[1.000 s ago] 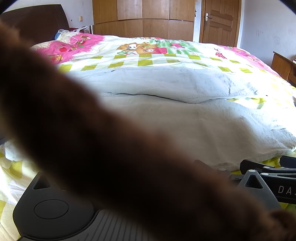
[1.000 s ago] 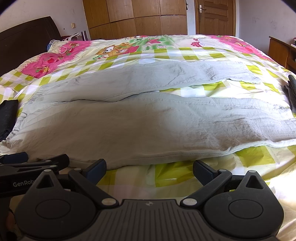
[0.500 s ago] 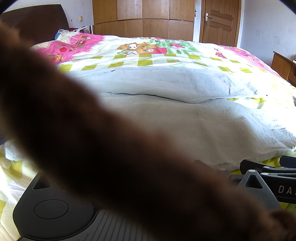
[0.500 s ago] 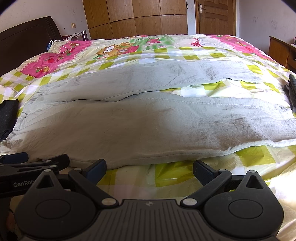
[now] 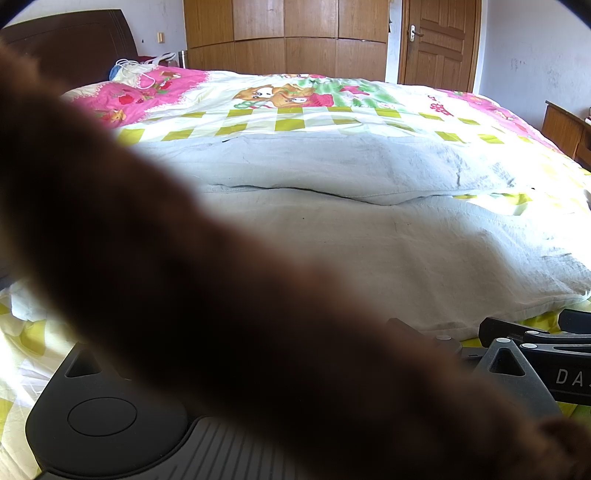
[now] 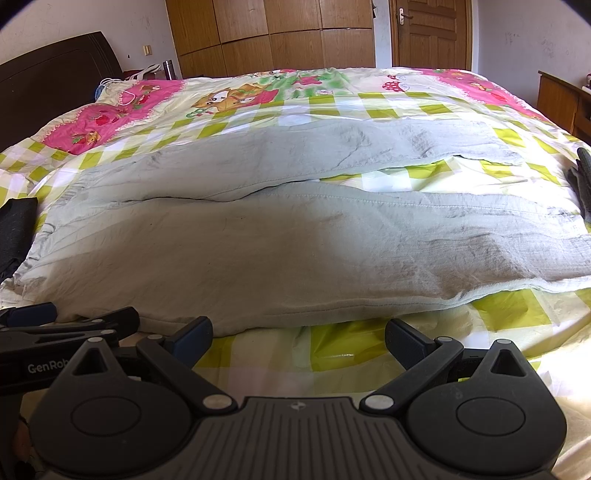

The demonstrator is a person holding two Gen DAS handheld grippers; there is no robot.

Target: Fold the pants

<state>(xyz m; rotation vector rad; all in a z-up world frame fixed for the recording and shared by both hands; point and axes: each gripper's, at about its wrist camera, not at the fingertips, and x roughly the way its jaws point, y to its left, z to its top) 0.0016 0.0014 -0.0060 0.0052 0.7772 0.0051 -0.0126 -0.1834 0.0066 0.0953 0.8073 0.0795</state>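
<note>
Walls: pale, scuffed plaster.
Wardrobe (image 6: pixel 280 33): wide, wooden, panelled, covering the far wall.
Door (image 6: pixel 430 33): brown wood, closed, right of the wardrobe.
Headboard (image 6: pixel 48 77): dark wood, at the left.
Bed (image 6: pixel 369 107): large, with a green-checked cover and pink cartoon borders.
Side cabinet (image 6: pixel 557 99): wooden, at the right edge.
Light: bright sun across the bed.

Pale pants spread flat across a patterned bed

The pants (image 5: pixel 369 236) lie with both legs running sideways, near the bed's (image 5: pixel 295 118) front edge. A blurred brown shape (image 5: pixel 184 295) covers the left gripper's (image 5: pixel 236 369) fingers. The right gripper (image 5: pixel 535 339) shows at the lower right edge.
</note>
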